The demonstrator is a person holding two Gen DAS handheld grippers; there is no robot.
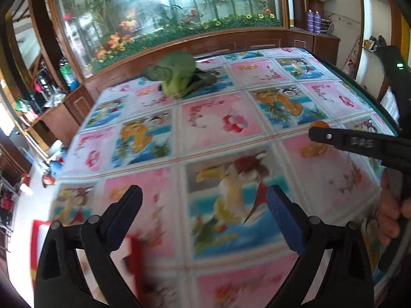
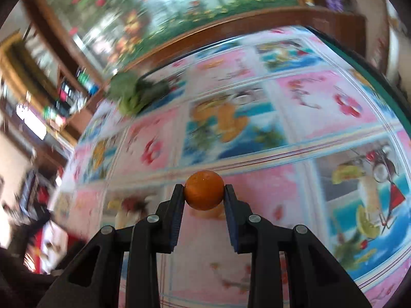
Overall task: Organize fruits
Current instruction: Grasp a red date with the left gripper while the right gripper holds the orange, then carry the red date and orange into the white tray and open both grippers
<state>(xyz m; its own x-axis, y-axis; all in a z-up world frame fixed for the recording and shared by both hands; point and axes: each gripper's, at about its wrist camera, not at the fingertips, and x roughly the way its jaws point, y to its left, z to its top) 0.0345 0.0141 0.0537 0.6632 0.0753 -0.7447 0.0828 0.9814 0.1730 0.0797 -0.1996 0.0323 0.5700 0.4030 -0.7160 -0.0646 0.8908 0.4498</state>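
My right gripper (image 2: 204, 188) is shut on a small round orange fruit (image 2: 204, 195), with both pads pressed on its sides, a little above the table. In the left wrist view the same gripper (image 1: 318, 134) comes in from the right edge and the orange fruit (image 1: 319, 124) peeks out behind its finger. My left gripper (image 1: 204, 195) stands wide open over the near part of the table, with nothing between its fingers. A green leafy vegetable (image 1: 177, 77) lies near the table's far edge and shows as a blur (image 2: 131, 95) at the far left in the right wrist view.
The table wears a glossy cloth (image 1: 218, 118) printed with fruit and flower squares. A wooden cabinet with a flowery glass panel (image 1: 167, 12) runs behind it. A blurred red thing (image 1: 136, 256) sits by the near left edge. A person's hand (image 1: 390, 213) grips the right tool's handle.
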